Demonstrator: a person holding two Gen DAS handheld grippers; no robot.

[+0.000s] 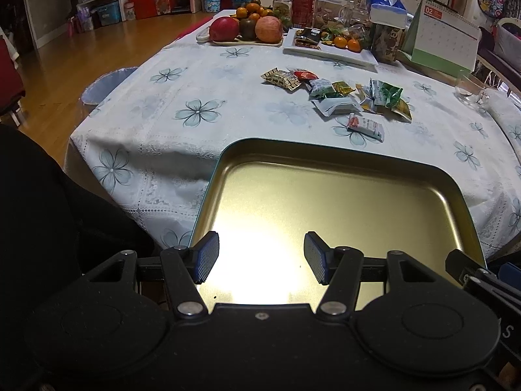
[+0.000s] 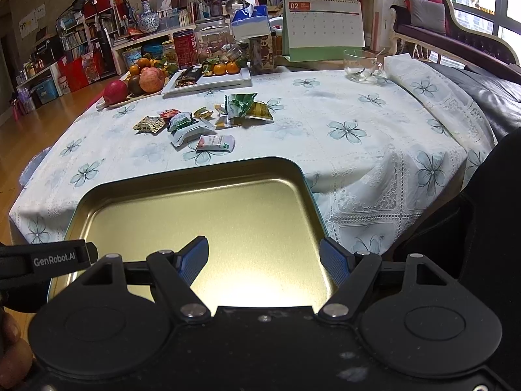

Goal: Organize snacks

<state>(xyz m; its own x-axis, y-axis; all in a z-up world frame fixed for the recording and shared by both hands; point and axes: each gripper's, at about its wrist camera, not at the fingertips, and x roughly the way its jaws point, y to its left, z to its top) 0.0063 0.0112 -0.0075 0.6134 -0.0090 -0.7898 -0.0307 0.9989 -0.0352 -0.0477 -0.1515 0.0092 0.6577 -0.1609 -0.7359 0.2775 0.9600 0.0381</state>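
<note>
An empty gold tin tray (image 1: 342, 159) (image 2: 195, 169) lies at the near edge of the flowered tablecloth. Beyond it is a loose pile of several wrapped snacks (image 1: 338, 93) (image 2: 195, 123), with a white-and-red packet (image 1: 366, 127) (image 2: 216, 142) closest to the tray. My left gripper (image 1: 261, 257) is open and empty, hovering over the tray's near part. My right gripper (image 2: 265, 264) is open and empty over the tray's near right part. The left gripper's body also shows at the left edge of the right wrist view (image 2: 49, 259).
At the back stand a fruit plate (image 1: 247, 31) (image 2: 140, 79), a white snack tray (image 1: 329, 49) (image 2: 211, 78), jars, a tissue box (image 2: 250, 21) and a desk calendar (image 1: 446, 45) (image 2: 325, 29). A glass cup (image 1: 469, 88) (image 2: 361, 63) is at the right. A dark sofa (image 2: 482, 88) borders the table's right side.
</note>
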